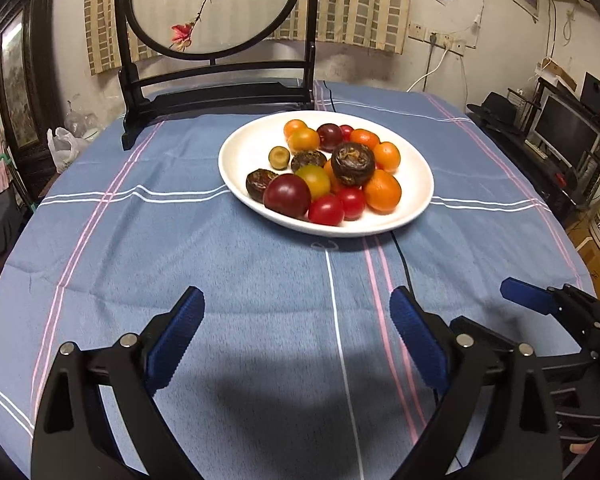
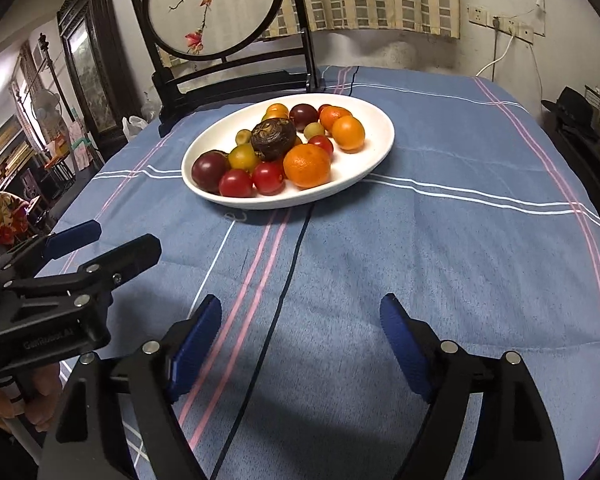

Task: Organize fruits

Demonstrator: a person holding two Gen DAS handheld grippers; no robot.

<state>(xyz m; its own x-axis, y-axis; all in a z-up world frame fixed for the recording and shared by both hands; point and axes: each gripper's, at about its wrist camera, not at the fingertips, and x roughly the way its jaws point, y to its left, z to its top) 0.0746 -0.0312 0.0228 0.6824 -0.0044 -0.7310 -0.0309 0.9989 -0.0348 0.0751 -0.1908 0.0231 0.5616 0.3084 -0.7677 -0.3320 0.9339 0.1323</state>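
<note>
Your left gripper (image 1: pixel 296 320) and right gripper (image 2: pixel 300 328) both tilt down over the blue tabletop (image 1: pixel 220 280), wide apart and holding nothing. The fruits (image 1: pixel 328 172) sit on the white plate (image 1: pixel 244 152) at 12 o'clock. Only the right view shows your hand (image 2: pixel 16 400).

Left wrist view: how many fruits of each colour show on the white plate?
Orange fruits: 6, one mostly hidden
Red tomatoes: 3
Dark purple tomatoes: 2
Yellow-green fruits: 2
Dark brown fruits: 3
Total: 16 showing; the pile may hide more.
</note>
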